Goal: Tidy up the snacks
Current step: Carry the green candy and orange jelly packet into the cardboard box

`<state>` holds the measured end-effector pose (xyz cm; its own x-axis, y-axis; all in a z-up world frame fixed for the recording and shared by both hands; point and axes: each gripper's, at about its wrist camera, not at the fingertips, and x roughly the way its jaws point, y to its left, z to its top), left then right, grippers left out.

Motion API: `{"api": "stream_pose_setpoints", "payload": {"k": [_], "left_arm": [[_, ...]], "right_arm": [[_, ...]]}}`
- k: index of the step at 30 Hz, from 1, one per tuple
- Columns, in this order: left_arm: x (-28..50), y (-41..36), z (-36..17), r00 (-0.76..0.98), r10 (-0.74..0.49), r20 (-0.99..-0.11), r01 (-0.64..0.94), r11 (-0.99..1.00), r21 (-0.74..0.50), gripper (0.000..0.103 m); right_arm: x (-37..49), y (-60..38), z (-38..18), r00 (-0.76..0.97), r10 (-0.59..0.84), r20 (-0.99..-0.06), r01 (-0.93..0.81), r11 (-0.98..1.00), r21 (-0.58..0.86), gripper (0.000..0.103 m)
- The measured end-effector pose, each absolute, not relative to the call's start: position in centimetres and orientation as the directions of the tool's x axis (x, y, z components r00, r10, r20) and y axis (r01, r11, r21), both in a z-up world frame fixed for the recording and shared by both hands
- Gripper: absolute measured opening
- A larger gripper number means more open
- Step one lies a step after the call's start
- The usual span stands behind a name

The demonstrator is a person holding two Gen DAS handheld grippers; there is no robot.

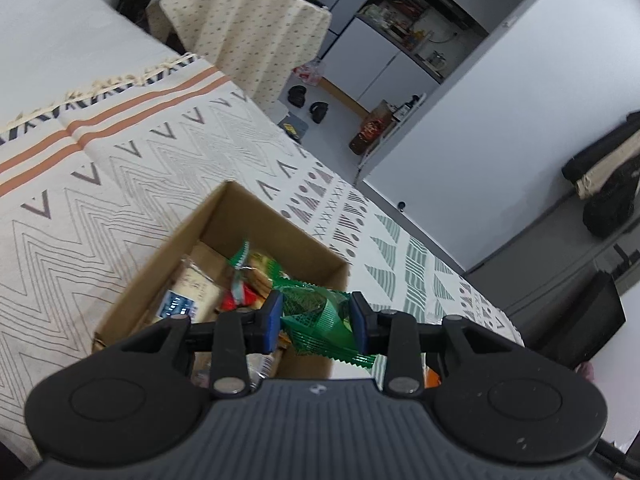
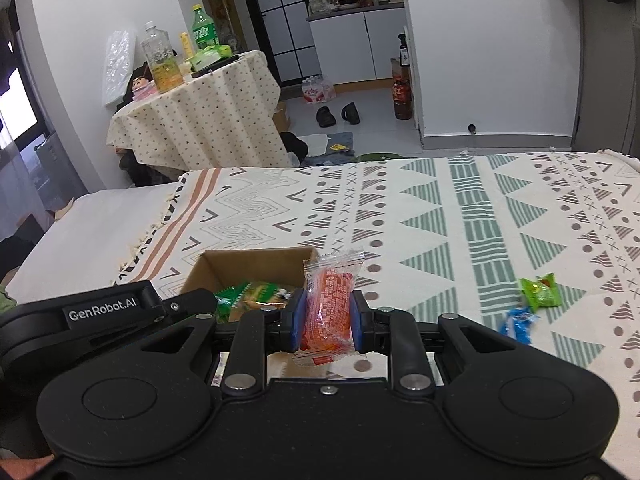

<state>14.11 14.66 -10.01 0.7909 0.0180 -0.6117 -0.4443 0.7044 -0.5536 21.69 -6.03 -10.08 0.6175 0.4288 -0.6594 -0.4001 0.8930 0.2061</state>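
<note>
Left wrist: left gripper is pinching a green packet over the box; right gripper is clamping an orange packet.

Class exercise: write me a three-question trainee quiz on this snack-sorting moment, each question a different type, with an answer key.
1. True or false: the left gripper holds a green packet.
2. Which colour is the packet in the right gripper? A blue; B orange; C white.
3. How many loose snacks lie on the blanket right of the cardboard box in the right wrist view?

Key: 1 true; 2 B; 3 two, a green snack and a blue snack.
</note>
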Motion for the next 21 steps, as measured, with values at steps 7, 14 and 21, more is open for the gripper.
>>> {"api": "stream_pose_setpoints", "payload": {"k": [7, 14, 21], "left_arm": [[14.2, 16.8, -11.5, 0.775, 0.010, -0.632, -0.478, 0.663, -0.576, 0.035], [14.2, 18.6, -12.7, 0.755, 0.031, -0.655, -0.537, 0.604, -0.590, 0.038], [14.0, 19.3, -12.8, 0.741, 0.056, -0.669, -0.563, 0.594, -0.574, 0.041]], "right_arm": [[22.0, -3.5, -10.8, 0.599, 0.443, -0.667, -0.419, 0.883, 0.210, 0.023], [22.3, -1.4, -11.7, 0.574, 0.448, -0.685, -0.435, 0.876, 0.209, 0.023], [22.5, -0.5, -12.0, 0.552, 0.462, -0.694, -0.439, 0.869, 0.229, 0.023]]}}
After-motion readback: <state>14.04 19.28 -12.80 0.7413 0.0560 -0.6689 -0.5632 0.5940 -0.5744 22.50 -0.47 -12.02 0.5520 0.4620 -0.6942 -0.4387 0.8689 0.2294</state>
